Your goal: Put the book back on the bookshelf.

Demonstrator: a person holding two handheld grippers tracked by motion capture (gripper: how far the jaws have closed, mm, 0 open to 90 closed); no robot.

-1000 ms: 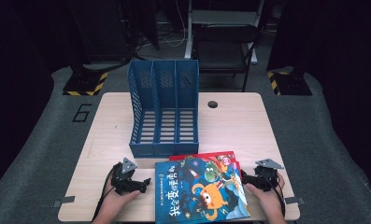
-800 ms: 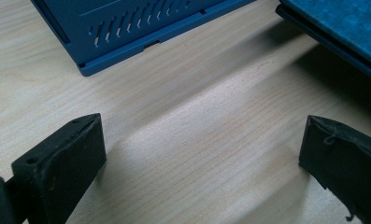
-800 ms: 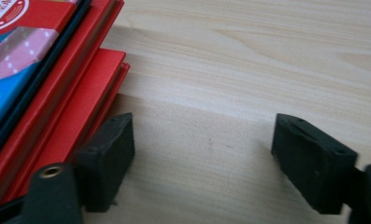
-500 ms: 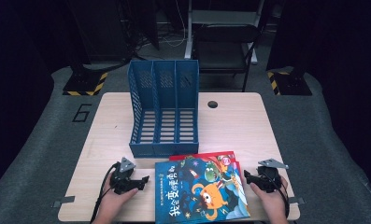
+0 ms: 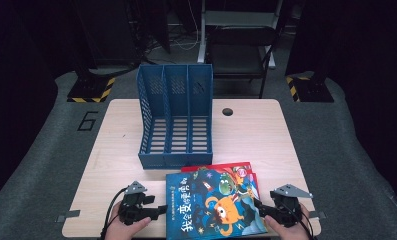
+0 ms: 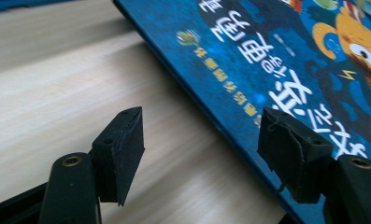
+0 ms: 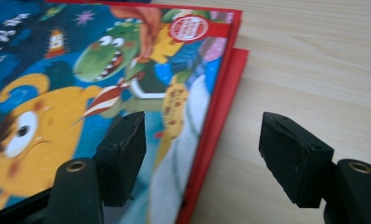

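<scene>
Dim studio, pale wooden table: blue file rack mid-table, picture books stacked flat at near edge. Left gripper and right gripper now closer to book edges than a second ago, jaws wide apart, holding nothing. Likely prelude to lifting top book.

Site: lab recording bay | Evidence: black curtains; hazard-striped stand bases; numbered grey floor mat; pale wooden counter

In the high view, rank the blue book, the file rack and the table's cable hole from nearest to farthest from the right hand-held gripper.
1. Blue book: beside the right hand-held gripper, at the table's near edge.
2. File rack: mid-table, up and left.
3. Cable hole: toward the far edge, right of the rack; farthest, though not by much.
</scene>
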